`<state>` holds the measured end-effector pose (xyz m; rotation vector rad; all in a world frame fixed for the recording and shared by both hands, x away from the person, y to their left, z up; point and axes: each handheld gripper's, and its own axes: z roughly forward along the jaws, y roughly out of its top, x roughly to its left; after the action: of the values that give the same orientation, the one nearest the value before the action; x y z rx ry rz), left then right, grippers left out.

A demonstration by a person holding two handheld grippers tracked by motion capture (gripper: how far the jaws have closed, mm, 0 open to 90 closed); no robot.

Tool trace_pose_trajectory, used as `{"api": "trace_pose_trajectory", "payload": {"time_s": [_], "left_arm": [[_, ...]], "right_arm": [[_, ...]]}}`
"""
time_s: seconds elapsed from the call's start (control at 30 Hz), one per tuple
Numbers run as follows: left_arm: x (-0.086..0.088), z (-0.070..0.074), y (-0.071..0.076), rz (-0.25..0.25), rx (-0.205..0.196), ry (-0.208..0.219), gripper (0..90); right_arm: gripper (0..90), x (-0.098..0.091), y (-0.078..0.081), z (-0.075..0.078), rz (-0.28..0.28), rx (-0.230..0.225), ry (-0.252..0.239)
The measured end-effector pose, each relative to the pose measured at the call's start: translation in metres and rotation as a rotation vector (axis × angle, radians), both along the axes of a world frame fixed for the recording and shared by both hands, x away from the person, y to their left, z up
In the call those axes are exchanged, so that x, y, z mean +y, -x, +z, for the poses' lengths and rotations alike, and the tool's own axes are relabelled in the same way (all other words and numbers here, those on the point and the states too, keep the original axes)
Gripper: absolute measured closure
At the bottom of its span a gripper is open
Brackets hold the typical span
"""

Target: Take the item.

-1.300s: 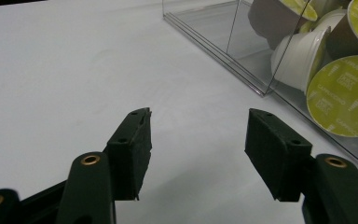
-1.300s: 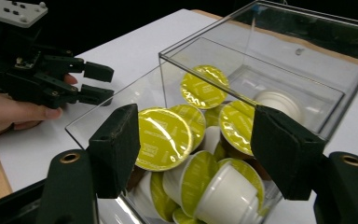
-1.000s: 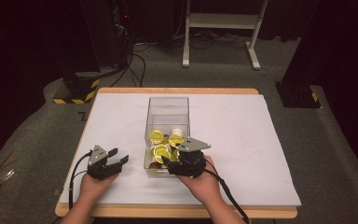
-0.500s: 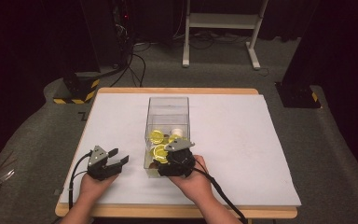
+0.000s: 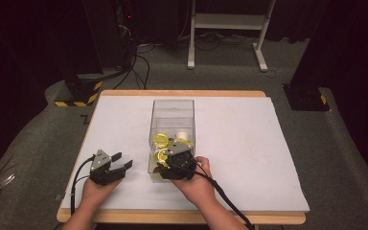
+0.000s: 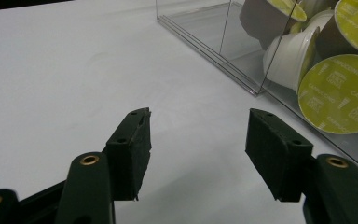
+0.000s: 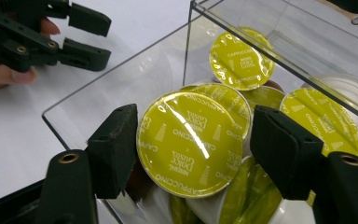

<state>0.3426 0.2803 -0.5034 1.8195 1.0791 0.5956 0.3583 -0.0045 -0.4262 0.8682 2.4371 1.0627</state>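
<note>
The right hand-held gripper [image 5: 168,165] reaches over the near wall of the clear box [image 5: 172,108], which stands on the white counter [image 5: 249,143] a little left of its middle. Its jaws have just been closing, and in the right gripper view a yellow-lidded capsule [image 7: 189,142] sits between them: the left pad meets the lid's rim, while a thin gap seems to remain at the right pad [image 7: 284,149], so I cannot tell that the capsule is truly pinched. The capsule lies tilted on top of a loose heap of other capsules [image 7: 319,119] at the near end of the box.

The main risk, as I judge it, is a grip on the lid's thin edge alone. The foil rim is slick and shallow; if the pads bite only there, the capsule may pivot or squirt out on lifting and drop back into the heap. A hard squeeze could instead dent the foil.

A second risk is the box itself. Its near wall [image 7: 121,74] stands just beside the left jaw, so lifting at a slant could catch the jaw or the capsule on the edge and drag the light box across the counter. Neighbouring capsules touch the chosen one, and one may ride up with it and tumble out.

The left hand-held gripper [image 5: 118,164] rests on the counter to the left of the box, jaws spread and empty, so nothing steadies the box if it slides.
</note>
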Motion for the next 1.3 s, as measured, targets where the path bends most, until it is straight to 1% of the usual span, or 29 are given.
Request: {"api": "trace_pose_trajectory", "payload": {"time_s": [0.27, 0.4, 0.47, 0.5, 0.57, 0.63, 0.67, 0.7, 0.8, 0.93, 1.03, 1.17, 1.3], "left_arm": [[0.0, 0.0, 0.0, -0.002, 0.001, 0.001, 40.6], [0.0, 0.0, 0.0, -0.002, 0.0, 0.0, 40.6], [0.0, 0.0, 0.0, -0.002, 0.001, 0.0, 40.6], [0.0, 0.0, 0.0, -0.002, 0.0, 0.0, 40.6], [0.0, 0.0, 0.0, -0.002, 0.001, 0.0, 40.6], [0.0, 0.0, 0.0, -0.002, 0.001, 0.0, 40.6], [0.0, 0.0, 0.0, -0.003, 0.0, 0.0, 40.6], [0.0, 0.0, 0.0, -0.003, 0.0, 0.0, 40.6], [0.0, 0.0, 0.0, -0.004, 0.0, -0.002, 40.6], [0.0, 0.0, 0.0, -0.003, -0.001, -0.001, 40.6], [0.0, 0.0, 0.0, -0.004, -0.002, -0.002, 40.6], [0.0, 0.0, 0.0, -0.006, -0.004, -0.006, 40.6], [0.0, 0.0, -0.001, -0.005, -0.002, -0.007, 40.6]], "right_arm": [[31.3, -0.002, -0.002, 0.0, -0.005, 0.008, -0.009], [29.7, -0.003, -0.003, -0.004, -0.01, 0.023, -0.014], [29.9, -0.004, -0.003, -0.007, -0.011, 0.045, -0.027], [30.8, -0.005, -0.004, -0.007, -0.011, 0.051, -0.035], [33.6, -0.005, -0.004, -0.008, -0.005, 0.05, -0.029], [37.1, -0.006, -0.004, -0.008, 0.002, 0.052, -0.035], [37.9, -0.007, -0.004, -0.008, 0.006, 0.045, -0.043], [38.0, -0.008, -0.003, -0.007, -0.001, 0.037, -0.037], [38.3, -0.009, -0.003, -0.007, 0.0, 0.043, -0.041], [38.5, -0.011, -0.002, -0.005, 0.001, 0.03, -0.048], [38.6, -0.012, -0.001, -0.003, 0.004, 0.008, -0.061], [38.6, -0.015, 0.001, 0.001, -0.001, 0.0, -0.088], [38.6, -0.018, 0.003, 0.005, -0.005, -0.022, -0.11]]}}
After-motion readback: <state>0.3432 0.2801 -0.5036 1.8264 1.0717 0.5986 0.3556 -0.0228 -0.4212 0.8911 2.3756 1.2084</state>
